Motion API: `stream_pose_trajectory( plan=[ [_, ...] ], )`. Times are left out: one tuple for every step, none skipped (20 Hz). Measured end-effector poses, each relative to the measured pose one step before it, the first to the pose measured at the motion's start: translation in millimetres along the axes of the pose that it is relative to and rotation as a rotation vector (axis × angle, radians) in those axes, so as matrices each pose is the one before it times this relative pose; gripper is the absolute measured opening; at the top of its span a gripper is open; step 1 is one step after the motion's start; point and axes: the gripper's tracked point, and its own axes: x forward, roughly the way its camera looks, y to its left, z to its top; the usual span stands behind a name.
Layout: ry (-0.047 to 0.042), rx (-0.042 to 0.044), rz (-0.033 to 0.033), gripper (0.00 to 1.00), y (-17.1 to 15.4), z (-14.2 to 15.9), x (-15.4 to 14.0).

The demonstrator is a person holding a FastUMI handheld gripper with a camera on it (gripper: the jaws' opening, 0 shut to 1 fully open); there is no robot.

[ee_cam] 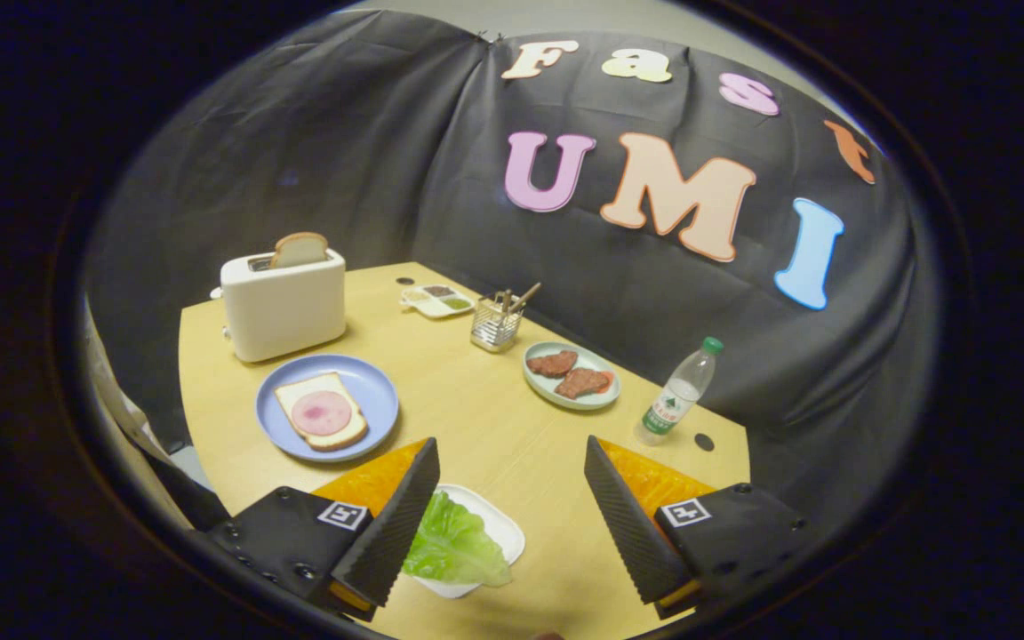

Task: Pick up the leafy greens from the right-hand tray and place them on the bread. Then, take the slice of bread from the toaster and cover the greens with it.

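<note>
A green lettuce leaf (452,544) lies on a small white tray (501,530) low between my fingers, close against the left finger (392,524). My gripper (512,462) hovers open above the table, nothing held. Beyond the left finger a blue plate (368,391) carries a bread slice (327,434) topped with a pink round of ham (321,412). Behind it stands a white toaster (283,307) with a second bread slice (300,250) sticking up from its slot.
A green plate (544,388) with two meat patties (570,373) sits ahead of the right finger. A water bottle (677,393) stands near the table's right edge. A wire utensil holder (496,324) and a divided sauce dish (437,300) sit further back.
</note>
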Motion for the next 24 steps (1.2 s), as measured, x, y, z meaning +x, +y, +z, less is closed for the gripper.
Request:
stream_pose_trajectory(
  plan=[
    [0.01739,-0.00944,0.02141,1.0,3.44,-5.11,3.53],
    [0.01906,-0.01031,0.0203,1.0,3.38,-6.5,3.74],
    [0.01979,-0.00913,0.0189,1.0,2.95,-5.3,4.48],
    [0.01865,-0.00943,0.01829,1.0,3.82,-7.63,2.93],
    [0.02074,-0.01006,0.02013,1.0,3.66,-4.93,4.4],
    [0.01763,-0.01106,0.01744,1.0,3.69,-6.29,3.33],
    [0.01521,-0.01144,0.0127,1.0,1.79,-4.81,4.05],
    [0.01637,-0.00914,0.01218,1.0,1.5,-5.62,4.13],
    [0.01174,-0.00746,0.011,1.0,1.61,-3.6,3.65],
    [0.01184,-0.00614,0.01133,1.0,3.2,-3.79,3.92],
    [0.01356,-0.00529,0.0117,1.0,2.85,-3.77,3.74],
    [0.01557,-0.00587,0.01476,1.0,4.05,-5.1,2.77],
    [0.01655,-0.00769,0.01572,1.0,3.1,-5.42,4.17],
    [0.01772,-0.00874,0.01546,1.0,3.22,-6.09,2.65],
    [0.01633,-0.00749,0.01648,1.0,4.16,-6.52,4.25],
    [0.01674,-0.00647,0.01305,1.0,3.22,-4.73,3.32],
    [0.01535,-0.00635,0.01088,1.0,1.74,-4.65,3.13],
    [0.01291,-0.00322,0.00879,1.0,2.45,-4.64,3.25],
    [0.01334,-0.0008,0.00909,1.0,2.26,-4.29,3.06],
    [0.01232,-0.0007,0.0078,1.0,2.38,-5.4,3.36],
    [0.01359,0.00015,0.00888,1.0,1.79,-4.18,2.79],
    [0.01149,-0.00008,0.01014,1.0,2.33,-5.0,3.6],
    [0.01467,0.00261,0.00441,1.0,0.68,-4.93,3.9],
    [0.00975,0.00476,0.00445,1.0,-0.18,-3.74,4.24]
  ],
)
